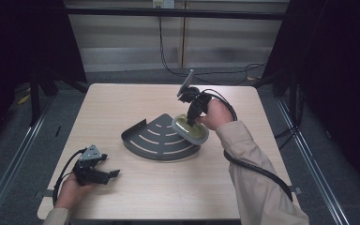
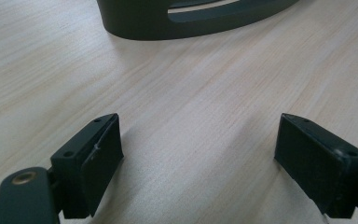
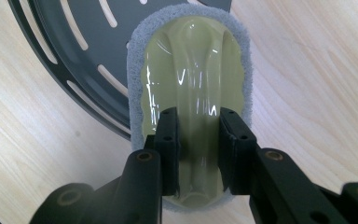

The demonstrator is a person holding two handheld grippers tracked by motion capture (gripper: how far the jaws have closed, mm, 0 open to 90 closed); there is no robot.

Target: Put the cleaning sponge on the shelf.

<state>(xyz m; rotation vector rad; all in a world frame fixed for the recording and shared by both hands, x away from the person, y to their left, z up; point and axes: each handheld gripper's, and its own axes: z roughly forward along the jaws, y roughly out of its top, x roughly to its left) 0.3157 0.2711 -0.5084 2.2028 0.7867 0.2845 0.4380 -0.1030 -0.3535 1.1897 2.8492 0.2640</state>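
Pale wood-grain table (image 1: 122, 101), dark curtained surround. Right gripper (image 3: 199, 140) clamps glossy yellow-green ridge handle of oval scrubber (image 3: 191, 70); grey fuzzy pad rim clear in right gripper view. Scrubber long axis runs away from jaws, resting on right edge of dark slotted quarter-round corner shelf (image 1: 161, 138). Left gripper (image 2: 198, 154) spread wide, holding nothing, low over table at near left.
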